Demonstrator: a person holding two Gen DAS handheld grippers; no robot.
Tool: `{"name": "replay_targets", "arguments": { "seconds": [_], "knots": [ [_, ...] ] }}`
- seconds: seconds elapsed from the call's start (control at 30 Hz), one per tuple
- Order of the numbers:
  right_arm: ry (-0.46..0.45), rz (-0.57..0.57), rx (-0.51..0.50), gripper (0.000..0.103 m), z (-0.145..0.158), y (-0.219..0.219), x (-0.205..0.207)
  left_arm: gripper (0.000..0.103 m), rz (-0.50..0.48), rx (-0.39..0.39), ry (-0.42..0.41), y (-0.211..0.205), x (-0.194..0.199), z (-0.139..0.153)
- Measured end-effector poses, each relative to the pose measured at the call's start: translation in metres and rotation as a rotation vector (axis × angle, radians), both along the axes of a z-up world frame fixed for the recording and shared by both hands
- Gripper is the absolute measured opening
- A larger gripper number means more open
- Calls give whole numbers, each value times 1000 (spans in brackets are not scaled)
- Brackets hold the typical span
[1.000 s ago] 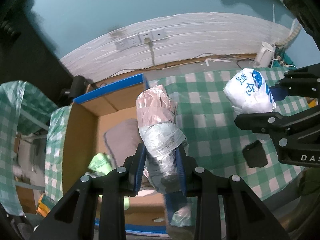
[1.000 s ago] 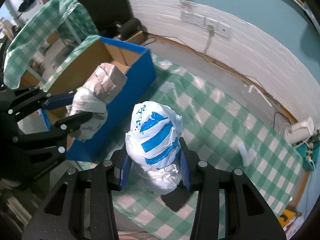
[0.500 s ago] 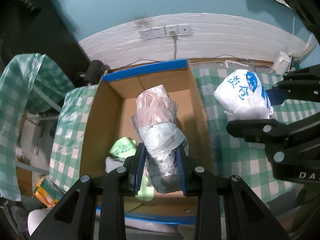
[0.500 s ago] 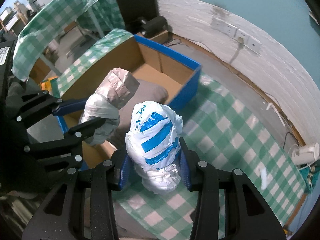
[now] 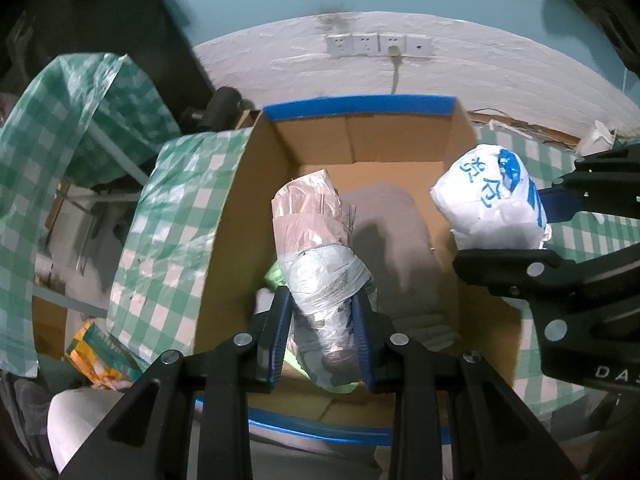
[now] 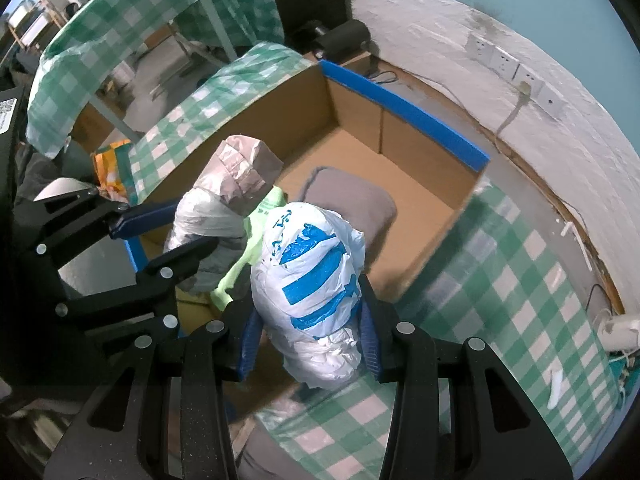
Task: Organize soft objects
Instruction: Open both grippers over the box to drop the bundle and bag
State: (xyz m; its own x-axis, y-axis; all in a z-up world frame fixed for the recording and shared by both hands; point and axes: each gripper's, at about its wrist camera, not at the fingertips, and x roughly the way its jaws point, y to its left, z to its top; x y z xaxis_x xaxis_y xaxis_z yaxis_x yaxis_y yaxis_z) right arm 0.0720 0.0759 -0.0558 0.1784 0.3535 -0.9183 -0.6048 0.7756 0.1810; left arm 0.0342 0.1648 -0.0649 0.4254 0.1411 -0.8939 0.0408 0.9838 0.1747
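Cardboard fills the middle of the left wrist view: an open box [image 5: 256,208] with blue-taped rims lies below the left gripper [image 5: 323,320], whose blue-padded fingers [image 5: 280,320] pinch a pink and grey plastic-wrapped bundle [image 5: 316,248] at its lower half. This bundle hangs over the inside of the box, tilted up and away from the camera. On the box floor beneath it lie a grey cushion [image 5: 392,232] and a pale green bag [image 5: 276,274] that peeks out beside the bundle. At the right edge the right gripper [image 5: 516,224] reaches in sideways, its fingers clamped on a white bag with blue print [image 5: 488,200], held over the right wall of the box. A green checked cloth [image 5: 168,220] covers the counter on the left of the box, and white wall sockets [image 5: 378,45] sit on the wall behind.

From the right wrist view, the right gripper [image 6: 308,328] squeezes the white bag with blue print [image 6: 308,272] between its blue pads, above the near corner of the box [image 6: 404,108] where its wall meets the green checked cloth [image 6: 500,280]. To the left, the left gripper [image 6: 176,228] holds the pink and grey plastic-wrapped bundle [image 6: 224,200] over the box interior, beside the white bag; whether the two touch I cannot tell. The grey cushion [image 6: 352,200] rests on the cardboard floor behind both, and the pale green bag [image 6: 256,232] shows between them
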Motion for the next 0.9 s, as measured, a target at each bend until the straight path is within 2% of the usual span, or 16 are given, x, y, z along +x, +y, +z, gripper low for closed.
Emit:
{"name": "replay_targets", "arguments": {
  "seconds": [0.23, 0.3, 0.37, 0.43, 0.9],
  "knots": [
    [17, 13, 18, 47, -10, 11, 4, 36, 44, 26, 34, 12, 2, -11],
    [5, 11, 17, 55, -11, 10, 4, 46, 50, 36, 39, 12, 2, -12],
    [-12, 4, 9, 70, -10, 8, 3, 56, 59, 42, 35, 13, 3, -11],
    [-28, 0, 6, 73, -9, 5, 2, 60, 60, 51, 24, 12, 3, -8],
    [-46, -70, 25, 75, 0, -32, 6, 68, 11, 37, -8, -14, 3, 7]
  ]
}}
